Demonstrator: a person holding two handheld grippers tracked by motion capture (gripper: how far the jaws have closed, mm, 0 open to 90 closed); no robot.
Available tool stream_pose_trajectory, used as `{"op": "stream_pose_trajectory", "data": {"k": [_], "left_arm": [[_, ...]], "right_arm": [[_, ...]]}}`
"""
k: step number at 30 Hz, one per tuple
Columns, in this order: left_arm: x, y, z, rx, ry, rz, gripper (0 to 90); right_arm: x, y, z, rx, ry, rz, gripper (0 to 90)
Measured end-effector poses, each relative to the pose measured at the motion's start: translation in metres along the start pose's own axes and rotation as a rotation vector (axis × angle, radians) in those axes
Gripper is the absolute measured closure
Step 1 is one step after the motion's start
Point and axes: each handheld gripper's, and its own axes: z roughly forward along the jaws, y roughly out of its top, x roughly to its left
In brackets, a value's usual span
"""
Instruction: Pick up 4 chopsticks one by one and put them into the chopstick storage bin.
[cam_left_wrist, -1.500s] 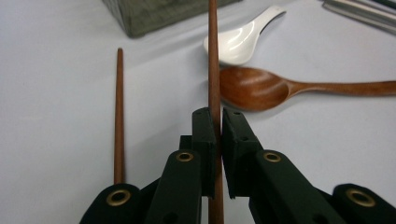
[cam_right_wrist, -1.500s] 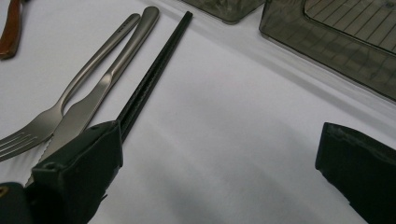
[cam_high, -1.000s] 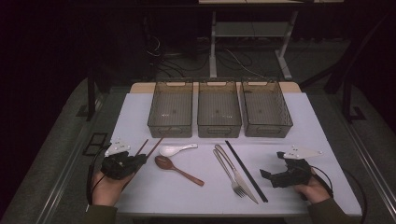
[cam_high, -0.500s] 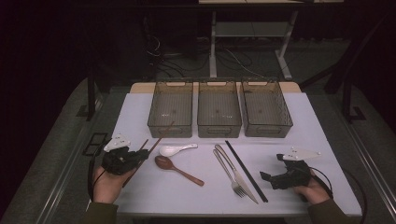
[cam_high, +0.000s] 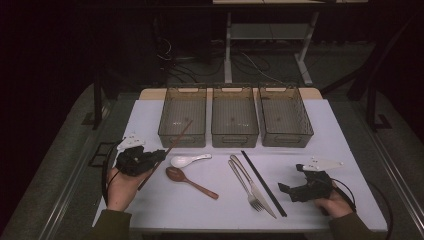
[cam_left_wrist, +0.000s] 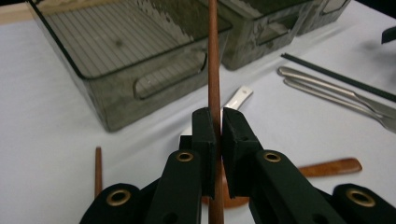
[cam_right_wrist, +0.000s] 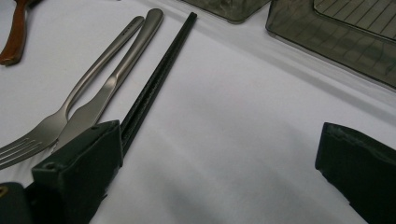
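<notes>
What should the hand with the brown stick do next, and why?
Probably carry it forward over the left bin and let go. The left gripper has its fingers shut on one brown chopstick, whose tip already points at that bin; a second brown chopstick lies on the table.

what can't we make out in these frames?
- Brown chopstick: its tip is cut off by the top edge of the left gripper view; its lower end is hidden behind the left gripper.
- Wooden spoon: bowl mostly hidden by the same gripper.
- Fork: tines cut by the left edge, right gripper view.
- Second brown chopstick: only a short end shows there.
</notes>
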Motion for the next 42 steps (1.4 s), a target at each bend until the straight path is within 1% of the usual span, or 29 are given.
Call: {"op": "stream_pose_trajectory", "data": {"k": [3, 13, 19, 25, 31, 38, 41, 42], "left_arm": [[0.002, 0.007, 0.004, -0.019, -0.016, -0.011, 83.3], [0.009, 0.027, 0.018, -0.038, -0.015, -0.019, 83.3], [0.010, 0.038, 0.025, -0.051, -0.004, -0.017, 83.3], [0.011, 0.052, 0.033, -0.070, 0.011, -0.016, 83.3], [0.014, 0.069, 0.046, -0.065, 0.030, -0.006, 83.3], [0.024, 0.089, 0.063, -0.049, 0.050, -0.019, 83.3], [0.029, 0.096, 0.072, -0.050, 0.052, -0.027, 83.3], [0.031, 0.098, 0.075, -0.044, 0.057, -0.024, 83.3]], "right_arm": [[0.000, 0.001, 0.000, -0.002, 0.000, 0.000, 0.6], [0.000, 0.001, 0.001, 0.000, 0.003, -0.001, 0.6], [-0.001, 0.001, 0.001, -0.003, 0.003, -0.002, 0.6], [0.000, 0.002, 0.001, -0.004, 0.004, -0.001, 0.6], [0.000, 0.002, 0.001, -0.003, 0.005, 0.000, 0.6], [-0.001, 0.002, 0.001, -0.006, 0.006, -0.002, 0.6], [-0.001, 0.002, 0.001, -0.007, 0.005, 0.000, 0.6], [-0.001, 0.002, 0.000, -0.008, 0.006, 0.001, 0.6]]}}
